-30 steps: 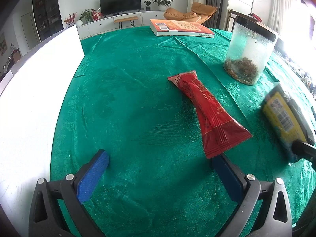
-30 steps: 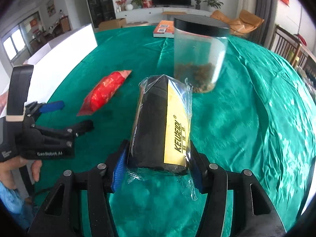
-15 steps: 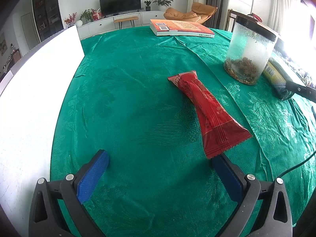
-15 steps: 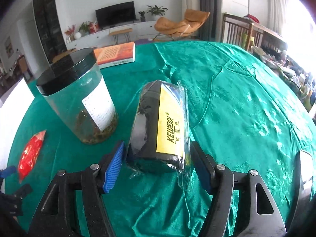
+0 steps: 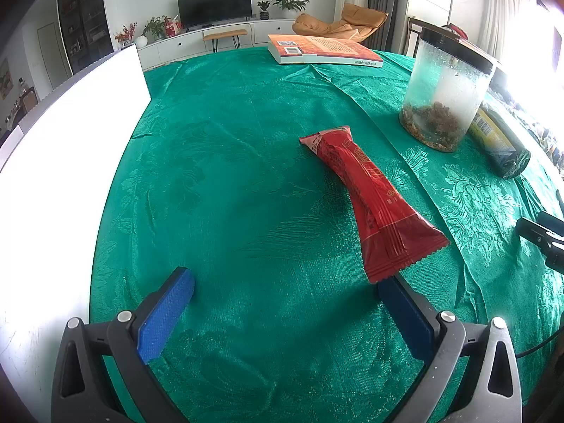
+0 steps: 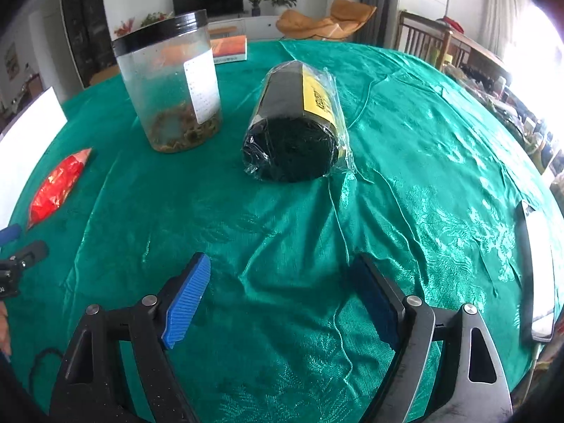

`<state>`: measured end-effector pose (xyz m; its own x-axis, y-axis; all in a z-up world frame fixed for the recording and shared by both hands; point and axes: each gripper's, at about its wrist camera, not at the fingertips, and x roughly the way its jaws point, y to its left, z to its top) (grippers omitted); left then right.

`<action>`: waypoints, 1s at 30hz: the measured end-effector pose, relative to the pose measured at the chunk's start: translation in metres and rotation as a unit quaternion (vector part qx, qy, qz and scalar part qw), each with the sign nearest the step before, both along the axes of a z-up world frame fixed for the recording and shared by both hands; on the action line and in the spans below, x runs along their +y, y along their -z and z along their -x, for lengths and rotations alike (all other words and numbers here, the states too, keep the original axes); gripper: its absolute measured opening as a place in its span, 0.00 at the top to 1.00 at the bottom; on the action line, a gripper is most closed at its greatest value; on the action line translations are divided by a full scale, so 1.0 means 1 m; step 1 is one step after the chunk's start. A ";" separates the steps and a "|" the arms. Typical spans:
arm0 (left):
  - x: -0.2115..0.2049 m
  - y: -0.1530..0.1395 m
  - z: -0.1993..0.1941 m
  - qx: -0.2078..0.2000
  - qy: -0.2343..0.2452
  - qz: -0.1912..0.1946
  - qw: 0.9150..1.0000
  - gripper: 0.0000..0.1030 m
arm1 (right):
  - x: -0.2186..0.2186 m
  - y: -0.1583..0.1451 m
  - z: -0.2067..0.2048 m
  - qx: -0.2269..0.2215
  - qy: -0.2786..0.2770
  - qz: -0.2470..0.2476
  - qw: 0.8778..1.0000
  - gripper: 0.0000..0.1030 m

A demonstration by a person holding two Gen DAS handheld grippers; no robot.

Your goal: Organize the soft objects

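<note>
- The right gripper (image 6: 278, 299) points down at a slant, and its jaws have just been opening; they stand wide apart with nothing between the blue pads (image 6: 187, 299).
- The left gripper (image 5: 285, 313) is tilted downward too, jaws spread wide, pads (image 5: 165, 317) gripping nothing.
- A bit of a hand (image 6: 2, 320) shows far left of the right jaws.

Two hand-held grippers, left gripper (image 5: 285, 312) and right gripper (image 6: 282, 299): black triangular-cutout arms, silver round screws at the pivots, ribbed bright-blue pads (image 6: 187, 303) lining the jaws. Thin black cable (image 5: 539, 343) trailing beside the left one.
</note>
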<state>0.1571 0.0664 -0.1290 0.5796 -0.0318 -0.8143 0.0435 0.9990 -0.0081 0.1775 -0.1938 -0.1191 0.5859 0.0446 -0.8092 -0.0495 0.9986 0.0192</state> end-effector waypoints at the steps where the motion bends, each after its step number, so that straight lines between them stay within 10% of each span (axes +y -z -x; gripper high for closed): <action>1: 0.000 0.000 0.000 0.000 0.000 0.000 1.000 0.00 | 0.000 0.000 0.000 0.000 -0.001 0.002 1.000 0.17; 30: 0.000 0.000 0.000 0.000 0.000 0.000 1.000 0.00 | -0.001 0.002 0.002 -0.002 -0.001 0.003 1.000 0.17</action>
<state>0.1573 0.0663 -0.1289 0.5795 -0.0320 -0.8144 0.0437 0.9990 -0.0081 0.1754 -0.1946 -0.1210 0.5886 0.0412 -0.8074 -0.0510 0.9986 0.0137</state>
